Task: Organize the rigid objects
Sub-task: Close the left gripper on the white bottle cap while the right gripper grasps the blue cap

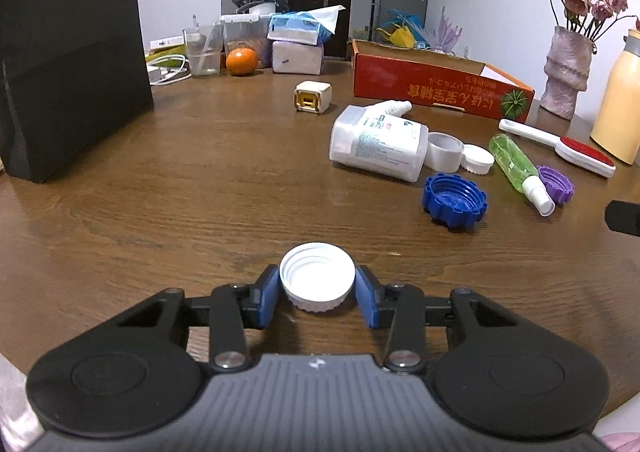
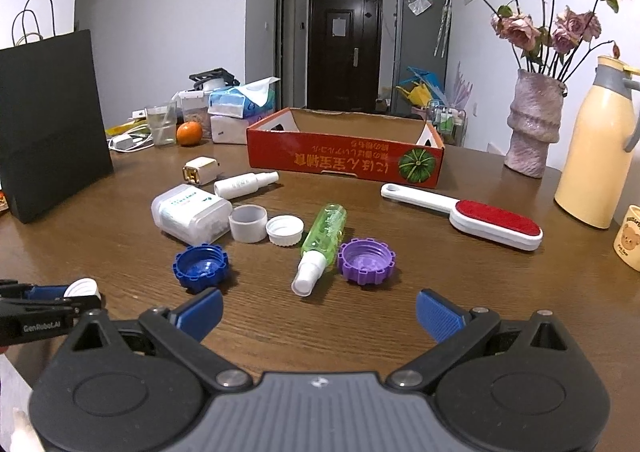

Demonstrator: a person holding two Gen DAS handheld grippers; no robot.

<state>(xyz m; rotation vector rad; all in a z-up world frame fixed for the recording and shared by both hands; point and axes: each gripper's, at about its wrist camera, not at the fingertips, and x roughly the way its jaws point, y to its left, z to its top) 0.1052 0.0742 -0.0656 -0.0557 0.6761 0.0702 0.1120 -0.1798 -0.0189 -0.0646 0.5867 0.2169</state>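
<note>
My left gripper [image 1: 317,292] is shut on a white screw cap [image 1: 317,276], held just above the brown table; it also shows in the right wrist view [image 2: 82,287]. My right gripper [image 2: 319,312] is open and empty above the table's near side. Ahead of it lie a blue cap [image 2: 200,266], a green spray bottle [image 2: 320,244], a purple cap [image 2: 366,260], another white cap [image 2: 285,230], a white cup [image 2: 248,223], a clear lying bottle [image 2: 188,218], a small white spray bottle [image 2: 245,184], a white cube [image 2: 201,169] and a red lint brush [image 2: 472,218].
A red cardboard box [image 2: 344,158], open on top, stands behind the objects. A black paper bag [image 2: 48,120] is at the left. A vase [image 2: 530,124], a yellow thermos [image 2: 596,148] and a mug [image 2: 630,242] are at the right. An orange [image 2: 189,133] and clutter sit at the back left.
</note>
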